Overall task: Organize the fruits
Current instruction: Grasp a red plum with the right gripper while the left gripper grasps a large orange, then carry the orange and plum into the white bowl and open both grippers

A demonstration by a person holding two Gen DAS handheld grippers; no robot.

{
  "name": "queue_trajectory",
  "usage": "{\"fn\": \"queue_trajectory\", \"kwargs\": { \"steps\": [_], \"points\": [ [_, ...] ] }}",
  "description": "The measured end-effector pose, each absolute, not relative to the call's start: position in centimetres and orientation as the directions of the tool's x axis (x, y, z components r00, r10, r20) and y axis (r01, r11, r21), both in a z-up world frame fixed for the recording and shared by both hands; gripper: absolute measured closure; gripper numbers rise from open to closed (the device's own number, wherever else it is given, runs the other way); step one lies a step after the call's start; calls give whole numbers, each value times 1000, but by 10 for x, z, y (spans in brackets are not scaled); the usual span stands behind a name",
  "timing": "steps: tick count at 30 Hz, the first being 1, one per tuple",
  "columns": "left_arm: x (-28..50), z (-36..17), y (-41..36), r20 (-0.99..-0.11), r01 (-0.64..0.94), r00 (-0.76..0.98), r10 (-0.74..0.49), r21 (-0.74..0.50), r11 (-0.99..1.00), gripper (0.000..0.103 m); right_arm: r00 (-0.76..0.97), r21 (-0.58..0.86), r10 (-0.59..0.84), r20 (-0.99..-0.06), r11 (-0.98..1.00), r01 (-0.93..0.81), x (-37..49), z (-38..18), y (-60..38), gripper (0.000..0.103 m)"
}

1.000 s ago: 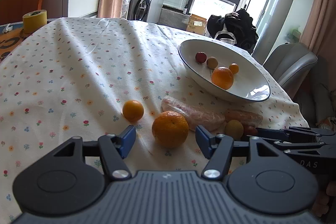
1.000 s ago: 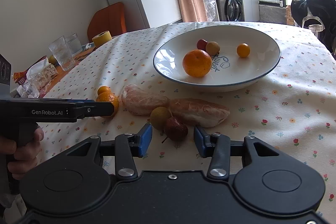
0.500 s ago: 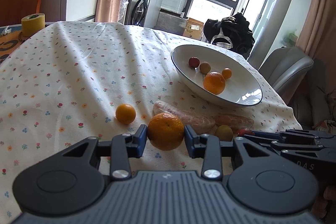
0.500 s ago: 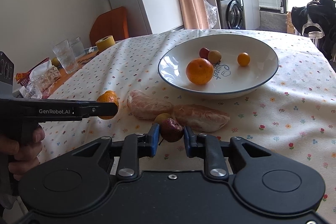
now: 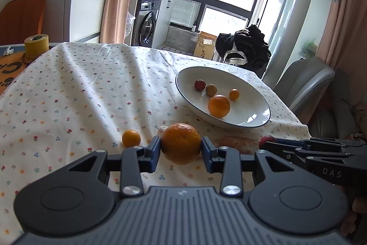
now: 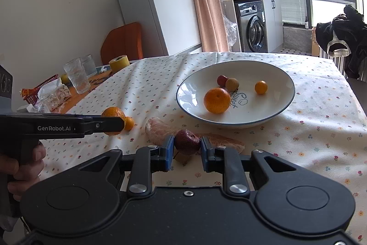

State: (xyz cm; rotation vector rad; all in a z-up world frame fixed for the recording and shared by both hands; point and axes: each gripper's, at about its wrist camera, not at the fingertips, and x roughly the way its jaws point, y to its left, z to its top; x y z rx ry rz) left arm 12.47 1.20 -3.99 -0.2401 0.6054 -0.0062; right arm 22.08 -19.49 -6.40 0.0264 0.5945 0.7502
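The left gripper [image 5: 181,148] clamps a large orange [image 5: 181,143] above the floral tabletop [image 5: 80,88], beside a small orange [image 5: 131,137]. The right gripper [image 6: 186,148] grips a dark red fruit [image 6: 187,141] near two peeled segments [image 6: 158,130]. The white bowl [image 6: 284,105] holds four fruits

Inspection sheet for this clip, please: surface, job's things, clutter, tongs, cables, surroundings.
Surface: floral tablecloth, creased, covering the table.
Job's things: white bowl holds one orange, one small orange fruit, one red and one brownish fruit. On the cloth: small orange and two wrapped pieces.
Clutter: tape roll, glasses, snack packets at the far edge.
Tongs: left tongs shut on large orange; right tongs shut on dark red fruit.
Cables: nothing seen.
Surroundings: washing machine, grey chair, windows.
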Motion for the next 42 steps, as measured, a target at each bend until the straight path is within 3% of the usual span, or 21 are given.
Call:
{"fn": "queue_trajectory", "kwargs": {
  "steps": [42],
  "points": [
    [143, -20, -8, -524, -6, 846, -102, -201, 980, 66, 629, 213, 639, -443, 756, -618, 238, -45, -216, 80]
  ]
}}
